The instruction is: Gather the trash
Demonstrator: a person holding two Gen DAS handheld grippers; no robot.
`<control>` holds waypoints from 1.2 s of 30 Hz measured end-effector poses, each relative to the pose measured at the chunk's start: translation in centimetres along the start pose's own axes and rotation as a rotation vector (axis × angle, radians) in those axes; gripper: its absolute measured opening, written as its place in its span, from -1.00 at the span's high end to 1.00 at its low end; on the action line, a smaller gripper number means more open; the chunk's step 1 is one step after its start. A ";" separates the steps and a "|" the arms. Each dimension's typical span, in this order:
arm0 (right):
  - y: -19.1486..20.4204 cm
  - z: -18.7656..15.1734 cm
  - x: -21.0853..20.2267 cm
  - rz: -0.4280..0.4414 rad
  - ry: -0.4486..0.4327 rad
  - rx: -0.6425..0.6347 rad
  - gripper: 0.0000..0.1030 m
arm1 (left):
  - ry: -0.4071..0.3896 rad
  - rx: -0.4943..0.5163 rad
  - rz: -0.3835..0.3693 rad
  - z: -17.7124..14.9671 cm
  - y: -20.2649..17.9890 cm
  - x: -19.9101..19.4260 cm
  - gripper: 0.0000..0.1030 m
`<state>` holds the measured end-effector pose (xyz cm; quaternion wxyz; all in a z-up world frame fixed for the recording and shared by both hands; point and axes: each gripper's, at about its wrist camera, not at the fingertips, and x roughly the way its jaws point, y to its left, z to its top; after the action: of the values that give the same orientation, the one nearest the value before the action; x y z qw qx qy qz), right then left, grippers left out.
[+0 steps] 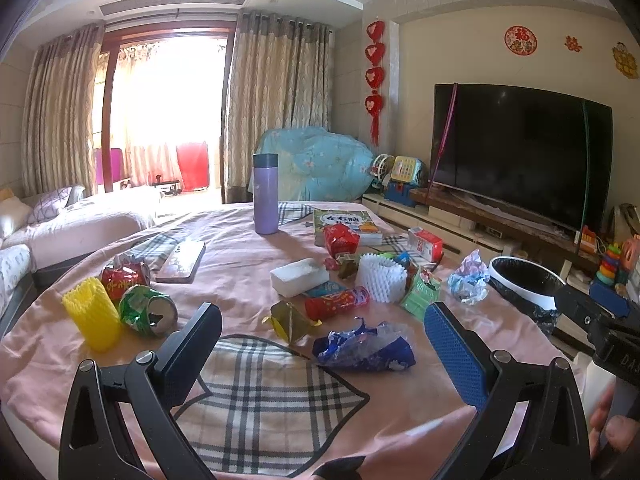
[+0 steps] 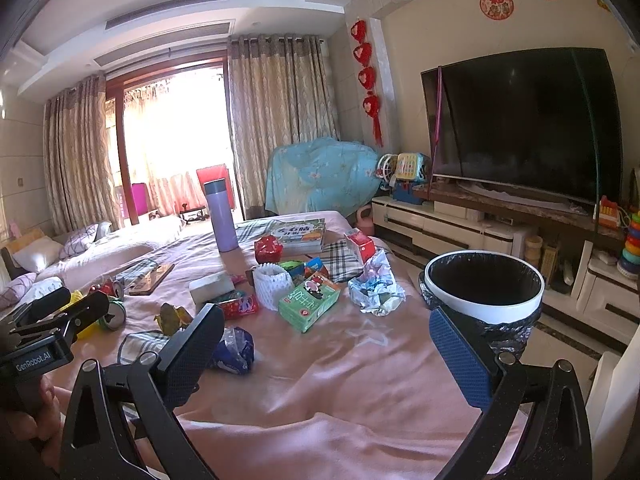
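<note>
Trash litters a pink cloth-covered table (image 1: pixel 400 420): a crumpled blue wrapper (image 1: pixel 362 348), a crushed green can (image 1: pixel 148 310), a red can (image 1: pixel 126 274), a yellow foam sleeve (image 1: pixel 93 314), a white foam net (image 1: pixel 380 276), a green carton (image 2: pixel 308 300) and crumpled foil (image 2: pixel 376 288). My left gripper (image 1: pixel 324 344) stands open just above the table, with the blue wrapper between its fingers' line. My right gripper (image 2: pixel 326 344) is open and empty over bare cloth. A white bin with a black liner (image 2: pixel 484 284) stands at the table's right edge, behind the right finger.
A purple flask (image 1: pixel 265 194), a book (image 1: pixel 346 224), a phone (image 1: pixel 182 260) and a white block (image 1: pixel 299 276) also sit on the table. A television (image 2: pixel 520 120) on a low cabinet lies to the right, a sofa (image 1: pixel 80 224) to the left.
</note>
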<state>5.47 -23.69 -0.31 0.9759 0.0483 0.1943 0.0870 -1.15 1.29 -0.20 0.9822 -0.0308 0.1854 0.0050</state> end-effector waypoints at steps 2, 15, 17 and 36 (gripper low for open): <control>0.0 0.1 0.1 0.002 0.003 0.002 -1.00 | 0.003 -0.001 0.000 0.0 0.1 0.0 -0.98; 0.0 0.0 0.1 0.014 0.013 0.004 -1.00 | 0.008 0.002 0.000 -0.3 0.1 0.2 -0.98; 0.1 0.0 0.2 0.016 0.014 0.002 -1.00 | 0.010 0.000 0.000 -0.3 0.2 0.1 -0.98; 0.6 -0.1 0.9 0.050 0.041 0.010 -1.00 | 0.038 0.012 0.022 -0.4 0.7 1.1 -0.98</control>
<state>6.12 -22.96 -0.67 0.9690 0.0564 0.2133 0.1115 -0.30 1.92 -1.02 0.9785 -0.0231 0.2045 0.0143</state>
